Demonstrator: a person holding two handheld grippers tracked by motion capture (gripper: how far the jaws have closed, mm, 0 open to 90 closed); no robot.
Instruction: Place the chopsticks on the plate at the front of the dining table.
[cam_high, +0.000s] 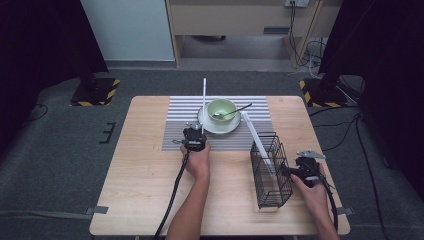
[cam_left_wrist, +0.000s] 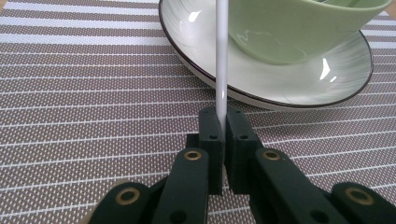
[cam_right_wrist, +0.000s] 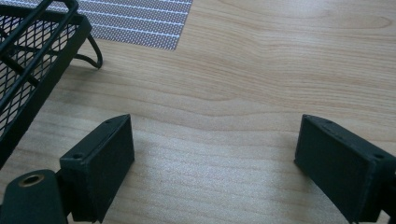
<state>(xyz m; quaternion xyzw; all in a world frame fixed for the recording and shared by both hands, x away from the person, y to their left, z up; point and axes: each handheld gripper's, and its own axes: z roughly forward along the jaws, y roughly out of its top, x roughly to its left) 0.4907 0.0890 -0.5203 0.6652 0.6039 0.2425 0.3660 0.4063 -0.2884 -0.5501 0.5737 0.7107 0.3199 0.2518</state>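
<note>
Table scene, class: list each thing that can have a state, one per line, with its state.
left hand-held gripper: shut on white stick
right hand-held gripper: open, holding nothing
green bowl: upright on plate, spoon inside
wire basket: upright, another white stick leaning in it

Even overhead light, soft shadows, sharp focus.

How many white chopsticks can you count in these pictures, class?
2. One white chopstick stands upright, pinched in the left claw beside the plate. The other chopstick leans out of the black wire basket. None seems hidden.
</note>
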